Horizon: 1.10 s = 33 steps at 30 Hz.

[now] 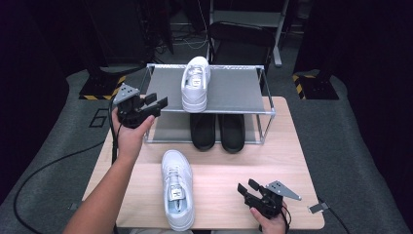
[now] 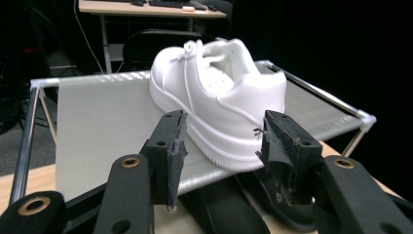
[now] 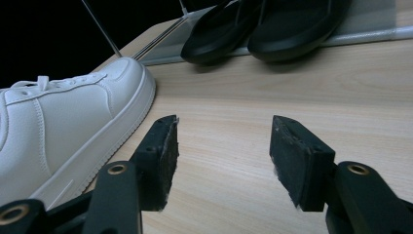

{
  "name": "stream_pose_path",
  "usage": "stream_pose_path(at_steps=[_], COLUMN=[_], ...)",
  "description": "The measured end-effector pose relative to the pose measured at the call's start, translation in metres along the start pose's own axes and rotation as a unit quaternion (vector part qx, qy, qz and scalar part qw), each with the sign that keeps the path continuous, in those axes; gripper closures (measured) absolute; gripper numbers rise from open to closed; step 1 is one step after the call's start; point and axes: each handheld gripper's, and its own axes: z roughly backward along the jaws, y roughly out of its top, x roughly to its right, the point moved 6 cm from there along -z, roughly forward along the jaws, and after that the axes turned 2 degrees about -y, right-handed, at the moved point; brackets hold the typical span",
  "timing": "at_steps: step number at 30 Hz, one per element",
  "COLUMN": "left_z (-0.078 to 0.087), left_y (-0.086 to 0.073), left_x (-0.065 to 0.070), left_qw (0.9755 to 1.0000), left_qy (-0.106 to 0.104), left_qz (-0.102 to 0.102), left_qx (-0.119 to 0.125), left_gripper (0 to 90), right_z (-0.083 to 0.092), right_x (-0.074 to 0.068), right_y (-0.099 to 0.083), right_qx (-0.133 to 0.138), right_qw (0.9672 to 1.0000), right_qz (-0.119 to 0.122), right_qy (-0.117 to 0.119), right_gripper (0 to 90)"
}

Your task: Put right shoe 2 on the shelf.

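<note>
At the lower right, the right gripper (image 1: 249, 188) hovers with jaws spread and nothing between them, near the white leather sneaker (image 1: 177, 187) on the pale wooden table (image 1: 229, 165). Farther up at the left, the left gripper (image 1: 157, 103) gapes beside a second white sneaker (image 1: 196, 83) on the grey metal rack's top shelf (image 1: 234, 90).

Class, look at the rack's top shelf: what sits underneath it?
Under the top shelf, a pair of black shoes stands on the lower level, toes poking out toward the table; their heels are hidden beneath the shelf.
</note>
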Motion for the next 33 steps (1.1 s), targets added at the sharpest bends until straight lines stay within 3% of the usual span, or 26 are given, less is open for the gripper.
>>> stream_pose_path(at_steps=[5,8,15,22,27,33], left_z=[0.011,0.018,0.033,0.047,0.055,0.061], left_y=[-0.025,-0.039,-0.077,-0.099,-0.114,-0.133], left_x=[-0.001,-0.003,-0.01,-0.016,-0.018,-0.015], left_qw=[0.9998,0.9998,0.9998,0.9994,0.9994,0.9994], left_qy=[-0.014,-0.014,0.003,0.009,0.017,0.008], left_qz=[-0.004,0.004,0.013,0.033,0.026,0.024], left_qx=[-0.01,-0.01,-0.018,-0.009,-0.013,-0.023], left_gripper=[51.3,51.2,51.0,50.4,49.2,49.3], right_z=[-0.004,-0.005,-0.011,-0.017,-0.022,-0.029], right_x=[-0.005,-0.009,-0.021,-0.029,-0.037,-0.053], right_y=[0.0,0.001,0.006,0.003,0.006,0.009], right_qx=[-0.005,-0.009,-0.003,-0.024,-0.029,-0.043], right_qw=[0.9999,0.9997,0.999,0.999,0.999,0.9977], right_qz=[0.013,0.022,0.041,0.034,0.025,0.041], right_qy=[0.0,-0.005,0.013,0.018,0.023,0.034], right_gripper=[43.3,43.4,45.9,51.2,52.2,50.6])
